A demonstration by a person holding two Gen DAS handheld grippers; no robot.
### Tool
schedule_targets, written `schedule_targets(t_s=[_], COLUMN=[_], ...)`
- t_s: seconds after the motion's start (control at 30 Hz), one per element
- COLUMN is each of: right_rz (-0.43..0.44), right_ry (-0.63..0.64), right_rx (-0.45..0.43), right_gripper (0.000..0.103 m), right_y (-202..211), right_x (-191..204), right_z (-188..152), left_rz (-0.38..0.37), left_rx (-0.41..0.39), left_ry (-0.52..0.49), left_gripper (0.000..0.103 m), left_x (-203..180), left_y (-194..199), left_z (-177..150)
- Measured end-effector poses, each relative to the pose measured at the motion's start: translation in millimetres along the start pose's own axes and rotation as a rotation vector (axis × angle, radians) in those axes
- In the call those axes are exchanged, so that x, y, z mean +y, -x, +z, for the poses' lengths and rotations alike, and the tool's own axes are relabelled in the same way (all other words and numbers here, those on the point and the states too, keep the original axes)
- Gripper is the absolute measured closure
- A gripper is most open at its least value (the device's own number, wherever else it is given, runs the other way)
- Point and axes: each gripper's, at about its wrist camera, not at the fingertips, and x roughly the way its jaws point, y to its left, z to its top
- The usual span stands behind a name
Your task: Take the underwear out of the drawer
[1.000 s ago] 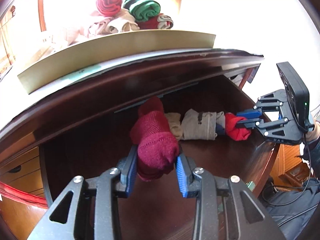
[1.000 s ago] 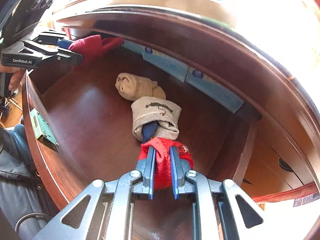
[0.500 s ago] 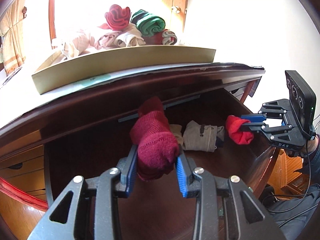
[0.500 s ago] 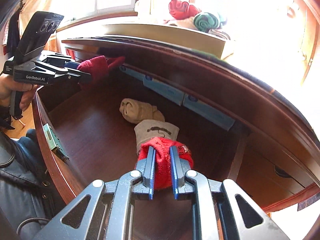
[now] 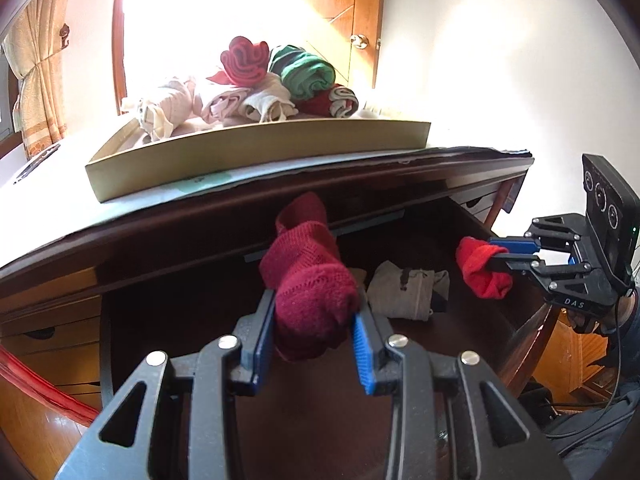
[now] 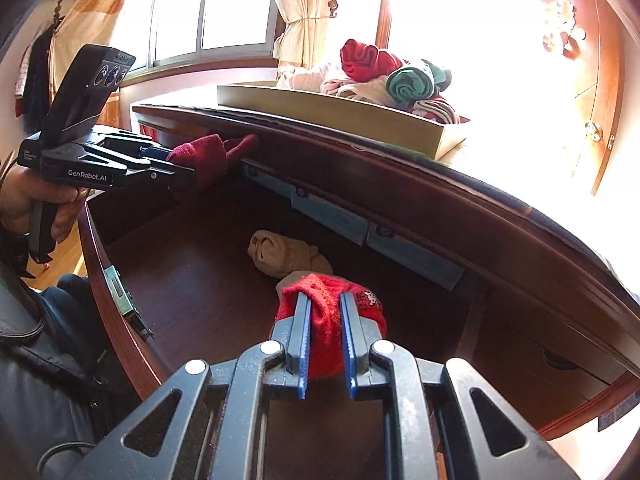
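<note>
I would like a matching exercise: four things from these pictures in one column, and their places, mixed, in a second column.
Things:
1. dark red roll
2. bright red roll
3. grey roll
4. green roll

Places:
A. lying on the drawer floor
B. in the tray on top of the desk
C. held in the left gripper
D. held in the right gripper

Pairs: 1-C, 2-D, 3-A, 4-B
</note>
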Motion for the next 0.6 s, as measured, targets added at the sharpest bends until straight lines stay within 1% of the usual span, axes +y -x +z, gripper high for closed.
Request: schedule_targets(t_s=[0.2, 0.6], right_rz=[0.001, 0.013], right_ry=[-0.014, -0.044], right_rx=[-0.041, -0.111], right_gripper=[0.088, 0.088], right_y=[8.9, 11.8], right_x=[-0.7, 0.7], right_z=[-0.8, -2.1], left_rz=[0.015, 0.047], left_rx=[-0.035, -0.107], left_ry=[0.005, 0.017], left_gripper=[0.069, 0.069], left_x=[-0.6, -1.1], left_y=[3.6, 12.6], left_z=[-0.4, -1.1])
